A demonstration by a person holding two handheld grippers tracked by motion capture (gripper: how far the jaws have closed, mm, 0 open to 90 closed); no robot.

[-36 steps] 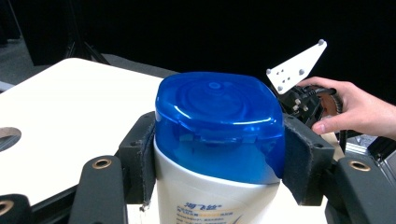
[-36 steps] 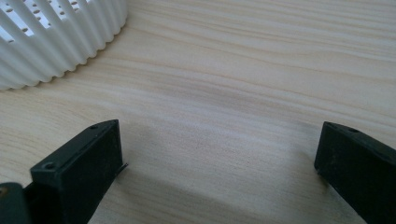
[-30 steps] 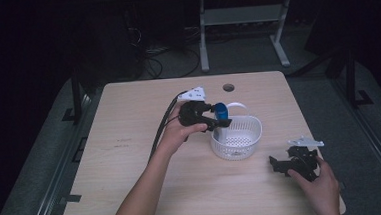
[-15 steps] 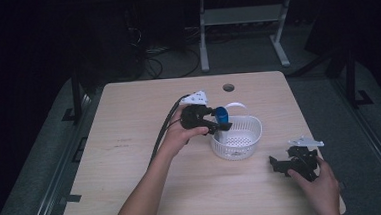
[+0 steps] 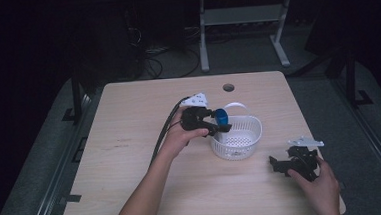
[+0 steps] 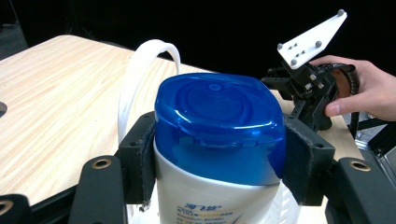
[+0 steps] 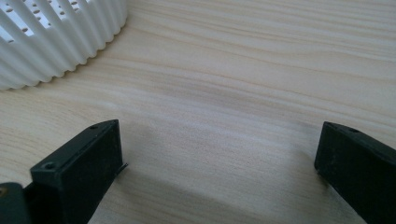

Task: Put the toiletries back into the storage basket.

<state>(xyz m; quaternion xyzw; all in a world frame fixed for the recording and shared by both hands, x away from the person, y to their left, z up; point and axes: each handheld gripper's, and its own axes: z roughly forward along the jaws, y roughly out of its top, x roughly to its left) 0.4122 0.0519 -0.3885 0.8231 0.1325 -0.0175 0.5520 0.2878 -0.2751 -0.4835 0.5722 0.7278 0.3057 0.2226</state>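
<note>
Since the earlier frames, the left gripper [image 5: 220, 123] has shifted slightly toward the white basket [image 5: 236, 140], while the right gripper [image 5: 278, 163] has stayed where it was near the counter's [image 5: 130, 141] right front corner. High view: the left hand [image 5: 180, 135] holds its gripper above the basket's near-left rim, with a blue-capped bottle [image 5: 221, 116] between the jaws, just beside the basket's upright white handle [image 5: 236, 105]. Left gripper view: the two black jaws pinch the bottle [image 6: 219, 154] at the sides of its blue flip cap [image 6: 219, 126]; the white body below carries blue print, too small to read. The handle [image 6: 140, 79] arches just behind the bottle. Farther off, the right hand [image 6: 364, 91] grips the other gripper [image 6: 303, 93] with its pale plate on top. Right gripper view: the jaws stand spread wide, with bare wood grain [image 7: 233, 93] between them; the basket's ribbed, perforated wall [image 7: 60, 37] lies at upper left, apart from the jaws.
</note>
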